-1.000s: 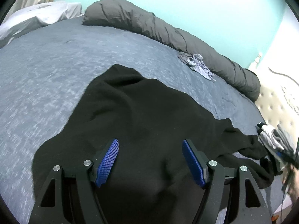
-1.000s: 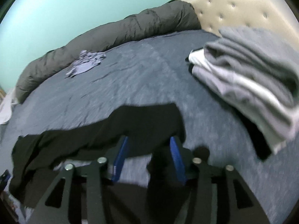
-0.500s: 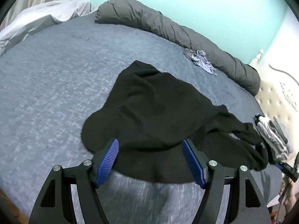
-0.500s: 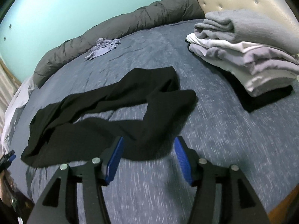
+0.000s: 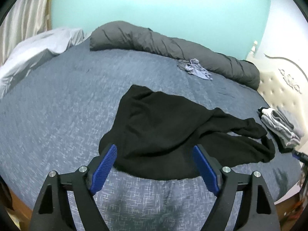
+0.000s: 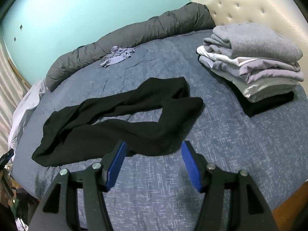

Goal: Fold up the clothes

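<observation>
A black long-sleeved garment [image 5: 163, 130] lies spread on the blue-grey bed cover [image 5: 57, 115], its sleeves trailing right. In the right wrist view the same black garment [image 6: 119, 119] shows its sleeves bent into a loop. My left gripper [image 5: 155, 154] hovers above the garment's near hem, jaws opening, nothing between the blue pads. My right gripper [image 6: 154, 150] hangs above the near sleeve edge, jaws also opening and empty. Neither gripper touches the cloth.
A stack of folded grey and white clothes [image 6: 254, 63] sits by the cream headboard [image 6: 259, 9]. A crumpled blue-grey garment [image 6: 117, 55] lies near the dark rolled duvet [image 5: 173, 46]. A pale sheet [image 5: 38, 46] lies at the far left. The bed's wooden edge [image 6: 288, 207] is close.
Both grippers have pulled back and risen from the black garment, which now lies free on the bed. Both pairs of jaws stand wider than before.
</observation>
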`<state>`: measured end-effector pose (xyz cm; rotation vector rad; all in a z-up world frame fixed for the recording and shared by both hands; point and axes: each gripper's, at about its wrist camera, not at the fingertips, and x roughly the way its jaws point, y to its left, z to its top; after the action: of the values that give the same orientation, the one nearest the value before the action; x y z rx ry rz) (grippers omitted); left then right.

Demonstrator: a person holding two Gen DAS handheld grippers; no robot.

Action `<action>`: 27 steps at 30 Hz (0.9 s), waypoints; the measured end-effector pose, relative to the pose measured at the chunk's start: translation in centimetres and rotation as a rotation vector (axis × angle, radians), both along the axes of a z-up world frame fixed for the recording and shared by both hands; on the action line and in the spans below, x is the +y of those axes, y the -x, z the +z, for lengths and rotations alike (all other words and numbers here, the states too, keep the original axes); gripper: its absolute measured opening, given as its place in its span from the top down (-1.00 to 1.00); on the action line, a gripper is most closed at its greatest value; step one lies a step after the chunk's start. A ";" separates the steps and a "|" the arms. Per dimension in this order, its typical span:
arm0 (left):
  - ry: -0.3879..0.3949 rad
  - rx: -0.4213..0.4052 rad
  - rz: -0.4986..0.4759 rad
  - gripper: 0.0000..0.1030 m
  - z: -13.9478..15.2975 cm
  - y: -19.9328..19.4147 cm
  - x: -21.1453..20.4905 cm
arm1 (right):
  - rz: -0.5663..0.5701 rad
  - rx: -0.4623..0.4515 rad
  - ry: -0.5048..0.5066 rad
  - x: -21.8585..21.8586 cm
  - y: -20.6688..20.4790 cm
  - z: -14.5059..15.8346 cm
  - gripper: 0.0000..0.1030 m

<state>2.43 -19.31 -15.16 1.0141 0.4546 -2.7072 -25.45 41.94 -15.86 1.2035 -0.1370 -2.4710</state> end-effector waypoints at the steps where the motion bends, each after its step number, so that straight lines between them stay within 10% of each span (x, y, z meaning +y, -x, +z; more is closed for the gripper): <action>1: 0.001 -0.002 -0.004 -0.64 0.1 0.0 0.1 | 0.003 0.003 0.001 -0.1 0.0 0.2 -0.19; 18: -0.020 -0.096 -0.007 -0.67 -3.9 2.9 -1.8 | 0.043 -0.039 -0.024 -1.4 1.9 -2.6 -0.20; 27: -0.175 -0.166 0.056 -0.66 -10.0 4.3 -4.8 | 0.013 -0.122 -0.033 -1.7 4.9 -7.5 -0.20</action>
<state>-1.88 -24.15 -25.15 1.2394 0.6862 -2.5432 -30.36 40.26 -23.41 1.3653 -0.1220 -2.3976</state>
